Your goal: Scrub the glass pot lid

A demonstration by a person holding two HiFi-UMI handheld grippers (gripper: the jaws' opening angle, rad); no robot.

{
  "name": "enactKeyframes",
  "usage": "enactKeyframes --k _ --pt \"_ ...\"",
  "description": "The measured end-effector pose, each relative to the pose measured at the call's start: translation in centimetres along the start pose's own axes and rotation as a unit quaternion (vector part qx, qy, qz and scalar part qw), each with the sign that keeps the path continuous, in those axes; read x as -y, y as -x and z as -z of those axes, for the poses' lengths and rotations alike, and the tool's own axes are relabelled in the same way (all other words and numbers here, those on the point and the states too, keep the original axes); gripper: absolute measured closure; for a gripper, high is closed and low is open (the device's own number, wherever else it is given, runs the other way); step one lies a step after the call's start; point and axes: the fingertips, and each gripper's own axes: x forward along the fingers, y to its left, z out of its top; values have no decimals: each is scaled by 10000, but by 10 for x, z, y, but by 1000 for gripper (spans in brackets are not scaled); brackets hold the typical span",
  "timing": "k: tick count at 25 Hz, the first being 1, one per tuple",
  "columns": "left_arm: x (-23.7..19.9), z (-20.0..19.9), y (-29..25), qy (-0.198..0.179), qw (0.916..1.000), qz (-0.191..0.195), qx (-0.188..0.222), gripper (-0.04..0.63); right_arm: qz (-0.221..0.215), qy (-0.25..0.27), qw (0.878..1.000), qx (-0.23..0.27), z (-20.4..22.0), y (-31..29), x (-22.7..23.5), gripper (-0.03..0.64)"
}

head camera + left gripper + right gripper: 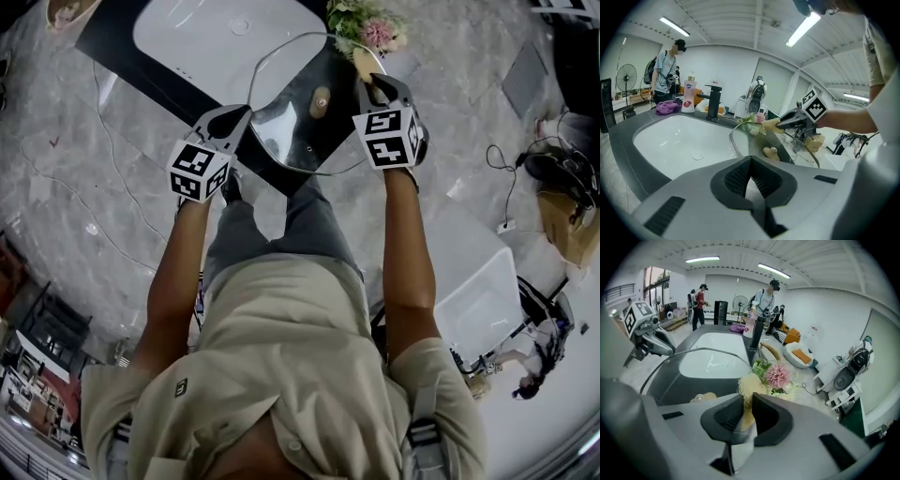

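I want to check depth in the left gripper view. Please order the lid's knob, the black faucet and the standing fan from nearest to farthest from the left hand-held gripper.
1. Lid knob, just ahead, slightly right.
2. Black faucet, behind the sink, left.
3. Standing fan, far left background.

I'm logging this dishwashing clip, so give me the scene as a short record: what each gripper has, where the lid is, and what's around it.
left gripper: shut on the lid's near left rim
right gripper: shut on a tan scrubber
lid: glass, held up over the sink, knob at its middle
scrubber position: at the lid's far right rim
sink: white basin in a dark counter
nearby: flowers beside the scrubber; black faucet behind the basin
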Motion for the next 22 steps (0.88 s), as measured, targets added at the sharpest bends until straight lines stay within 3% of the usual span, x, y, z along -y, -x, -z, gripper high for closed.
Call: enactKeyframes --k 10,14,18,22 --pt "2 0 -4 -69 10000 -28 -14 580 -98 67 9999 -59 13 -2 -9 554" --pt "3 0 -3 -61 10000 -24 -5 580 -416 146 9988 -206 15 -6 -32 554" --pt "2 1 -4 -38 10000 -45 8 580 -1214 487 9912 -199 8 -5 -101 554" --pt "0 2 -6 -41 10000 -64 6 580 -2459 810 9658 123 -12 15 -194 552"
